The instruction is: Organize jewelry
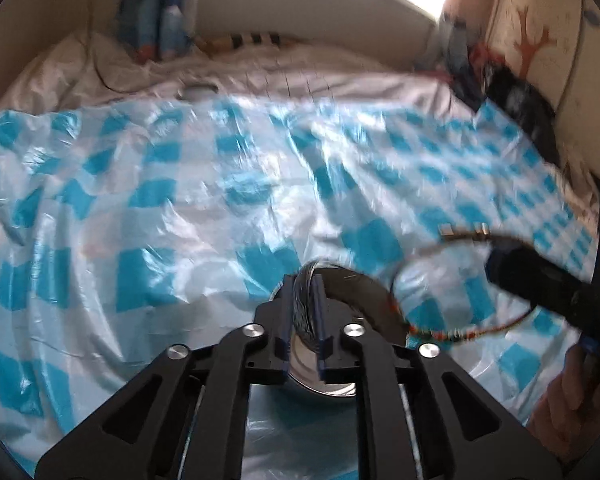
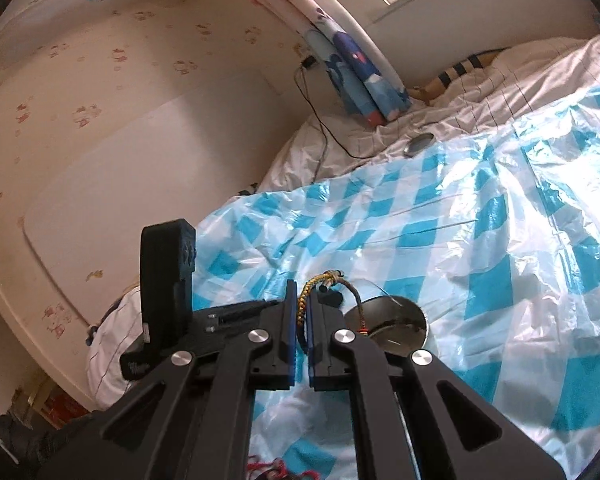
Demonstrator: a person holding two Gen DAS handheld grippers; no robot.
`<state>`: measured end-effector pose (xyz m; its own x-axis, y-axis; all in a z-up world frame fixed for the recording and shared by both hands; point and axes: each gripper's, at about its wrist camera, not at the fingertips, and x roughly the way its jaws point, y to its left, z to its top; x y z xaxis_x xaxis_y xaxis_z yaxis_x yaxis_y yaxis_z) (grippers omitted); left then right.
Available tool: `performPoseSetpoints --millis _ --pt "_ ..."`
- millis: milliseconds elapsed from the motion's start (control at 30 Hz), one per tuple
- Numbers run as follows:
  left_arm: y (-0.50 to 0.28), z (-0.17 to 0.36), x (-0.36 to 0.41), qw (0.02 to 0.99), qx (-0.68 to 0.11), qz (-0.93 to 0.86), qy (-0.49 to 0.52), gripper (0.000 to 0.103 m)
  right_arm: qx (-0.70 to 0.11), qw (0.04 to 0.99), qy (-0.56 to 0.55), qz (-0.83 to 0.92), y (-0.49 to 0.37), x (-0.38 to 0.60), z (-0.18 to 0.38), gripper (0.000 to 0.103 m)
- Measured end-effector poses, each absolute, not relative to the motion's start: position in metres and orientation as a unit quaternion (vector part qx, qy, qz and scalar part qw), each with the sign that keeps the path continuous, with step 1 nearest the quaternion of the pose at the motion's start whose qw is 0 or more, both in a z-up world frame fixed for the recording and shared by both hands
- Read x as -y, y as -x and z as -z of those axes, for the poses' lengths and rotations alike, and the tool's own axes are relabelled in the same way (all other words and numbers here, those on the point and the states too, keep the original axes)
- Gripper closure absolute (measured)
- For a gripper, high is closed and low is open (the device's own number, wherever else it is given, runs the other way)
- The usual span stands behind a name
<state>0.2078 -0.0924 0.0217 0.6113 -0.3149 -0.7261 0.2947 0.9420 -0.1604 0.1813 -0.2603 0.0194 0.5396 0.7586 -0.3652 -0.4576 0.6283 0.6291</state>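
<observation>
Two hand-held grippers work over a bed covered with a blue-and-white checked plastic sheet (image 2: 440,232). Left gripper (image 1: 303,312): its blue-padded jaws straddle the rim of a shiny metal bowl (image 1: 352,300), one finger inside the bowl and one outside, with a narrow gap between them; motion blur prevents telling whether the pads press on the rim. Right gripper (image 2: 300,316): jaws clenched on a braided cord bracelet (image 2: 318,286), whose yellow-and-dark braid runs up between the pads and emerges just beyond the fingertips, ending there in a small metal clasp. From the fingertips the cord curves to the right and droops toward the bowl (image 2: 392,326), which sits just beyond and right of the right jaws. In the left wrist view the same bracelet (image 1: 440,324) appears as a loop hanging to the right of the left jaws, beside the bowl's edge, with the right gripper's dark fingers (image 1: 540,280) holding it from the far right. A small round metal lid-like disc (image 2: 419,143) lies well beyond both jaws, on the white bedsheet (image 2: 520,80) near a folded blue patterned cloth (image 2: 360,80).
</observation>
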Motion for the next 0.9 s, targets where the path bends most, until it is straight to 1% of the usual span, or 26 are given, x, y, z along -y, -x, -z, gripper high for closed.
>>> performPoseSetpoints --millis 33,67,133,200,233,267,300,333,367,433,467,500,533,600,667,800,900 --pt "-0.209 -0.018 0.093 0.896 -0.413 0.164 0.009 0.080 -0.321 0.843 -0.239 -0.359 -0.185 0.259 -0.017 0.098" --pt "-0.209 -0.016 0.091 0.895 -0.416 0.162 0.011 0.070 -0.327 0.840 -0.242 -0.360 -0.192 0.255 -0.012 0.098" --pt "-0.206 -0.020 0.084 0.897 -0.414 0.155 0.015 0.063 -0.336 0.833 -0.250 -0.362 -0.198 0.251 -0.006 0.098" --pt "-0.202 -0.028 0.076 0.903 -0.403 0.146 0.018 0.059 -0.346 0.817 -0.271 -0.374 -0.204 0.246 0.001 0.097" --pt "-0.198 -0.032 0.070 0.905 -0.400 0.143 0.023 0.056 -0.358 0.813 -0.268 -0.372 -0.207 0.242 0.004 0.097" --pt "-0.195 -0.035 0.065 0.906 -0.399 0.142 0.025 0.054 -0.376 0.827 -0.240 -0.342 -0.209 0.237 0.005 0.094" --pt "-0.191 -0.036 0.061 0.906 -0.398 0.140 0.024 0.054 -0.392 0.850 -0.194 -0.293 -0.210 0.232 0.008 0.078" --pt "-0.185 -0.035 0.056 0.906 -0.400 0.138 0.022 0.053 -0.394 0.860 -0.179 -0.269 -0.208 0.234 0.010 0.069" --pt "-0.180 -0.034 0.052 0.904 -0.404 0.139 0.020 0.053 -0.396 0.862 -0.183 -0.259 -0.208 0.237 0.010 0.065" --pt "-0.169 -0.028 0.045 0.897 -0.416 0.148 0.021 0.053 -0.394 0.866 -0.189 -0.245 -0.206 0.242 0.005 0.065" --pt "-0.163 -0.025 0.042 0.892 -0.424 0.155 0.023 0.053 -0.386 0.870 -0.192 -0.239 -0.202 0.246 0.000 0.062" --pt "-0.156 -0.021 0.041 0.886 -0.432 0.165 0.025 0.053 -0.378 0.875 -0.195 -0.233 -0.197 0.250 -0.007 0.055" --pt "-0.148 -0.018 0.041 0.881 -0.437 0.177 0.025 0.053 -0.374 0.876 -0.195 -0.233 -0.194 0.251 -0.010 0.052" --pt "-0.137 -0.015 0.042 0.878 -0.440 0.187 0.017 0.053 -0.367 0.880 -0.185 -0.236 -0.187 0.252 -0.018 0.045" --pt "-0.124 -0.014 0.040 0.876 -0.442 0.193 0.015 0.053 -0.364 0.877 -0.199 -0.243 -0.179 0.257 -0.020 0.041" --pt "-0.103 -0.013 0.034 0.870 -0.447 0.209 0.019 0.051 -0.362 0.855 -0.271 -0.253 -0.176 0.271 -0.017 0.041" --pt "-0.084 -0.007 0.032 0.865 -0.453 0.216 0.004 0.049 -0.365 0.848 -0.295 -0.246 -0.177 0.278 -0.014 0.040"
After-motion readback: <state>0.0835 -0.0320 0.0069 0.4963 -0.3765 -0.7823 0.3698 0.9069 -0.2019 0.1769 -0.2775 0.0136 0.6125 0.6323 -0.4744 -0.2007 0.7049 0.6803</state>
